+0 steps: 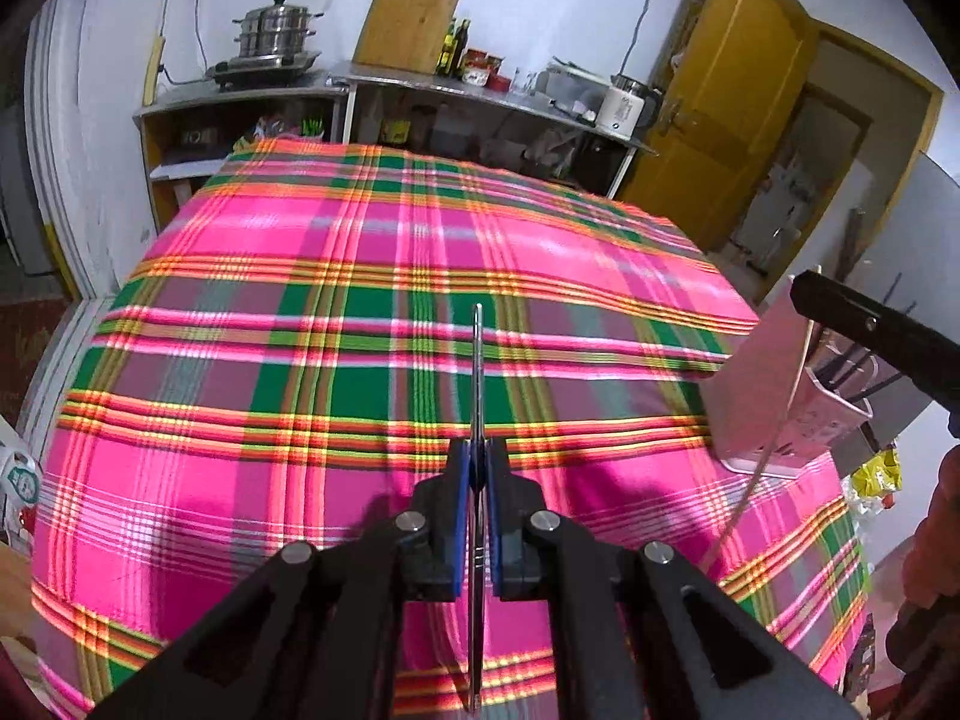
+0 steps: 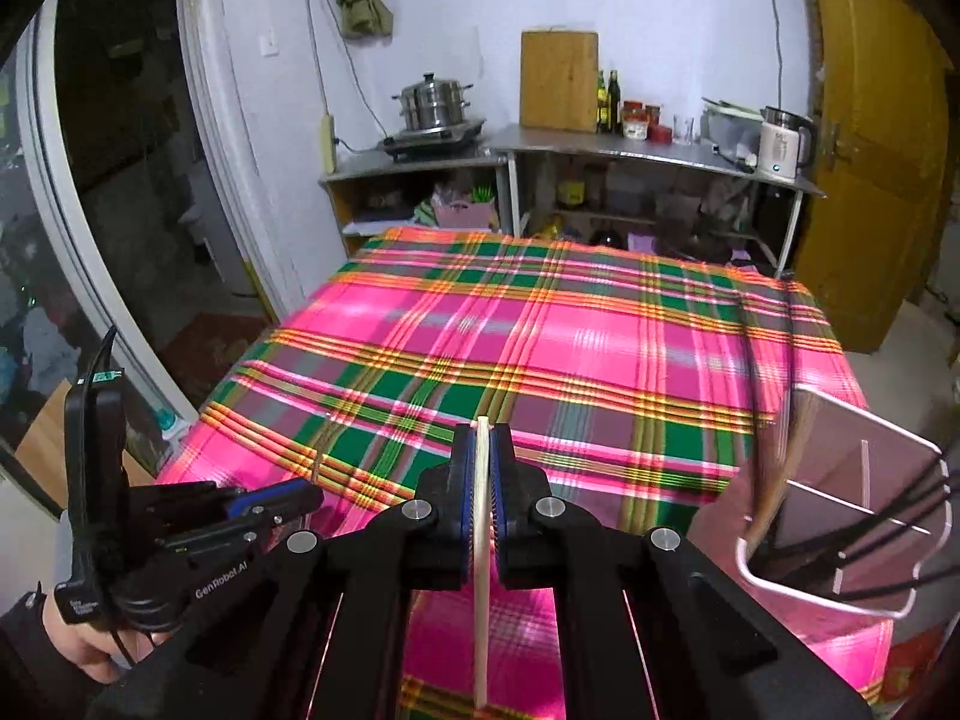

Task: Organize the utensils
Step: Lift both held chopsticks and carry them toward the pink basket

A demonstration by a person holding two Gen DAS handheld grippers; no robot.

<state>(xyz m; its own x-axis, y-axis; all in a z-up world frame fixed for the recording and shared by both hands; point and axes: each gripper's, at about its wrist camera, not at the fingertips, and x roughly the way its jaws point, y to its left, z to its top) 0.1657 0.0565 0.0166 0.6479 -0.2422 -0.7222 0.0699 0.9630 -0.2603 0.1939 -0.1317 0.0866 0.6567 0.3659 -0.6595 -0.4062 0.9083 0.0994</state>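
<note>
Table under a pink-and-green plaid tablecloth [image 1: 372, 276] filled both views; no loose utensils were visible on it. At its right edge stood a pink compartmented utensil holder [image 2: 852, 462], with thin dark sticks, probably chopsticks [image 2: 894, 516], leaning out of its near compartments.

Left gripper [image 1: 477, 468]: jaws were closed on a thin metal utensil [image 1: 478, 372] held edge-on, one end projecting forward over the cloth, the other running back under the camera. Right gripper [image 2: 483, 456]: jaws were closed on a pale flat utensil [image 2: 482, 588], possibly wood or bamboo, likewise edge-on. In the left wrist view this pale piece appeared as a slim rod [image 1: 780, 420] crossing in front of the holder, the right gripper's black finger above it.

Judgement: the step in hand was carry-and-deposit. Both pieces were lifted clear of the cloth; neither was in the holder. The right-hand piece was close by the holder and looked due first. The next move would call for tipping it upright, lining it up over a free compartment clear of the leaning sticks, and opening the jaws only once its end was inside. The left piece was well apart from the holder and would have to cross the table.

Hard to make out: both utensils showed only their edges, so spoon, knife or spatula could not be told. The working ends were cut off below the frames. Holder's inner dividers were partly seen; its far compartments and contents were hidden. Motion blur softened the holder's left wall.
</note>
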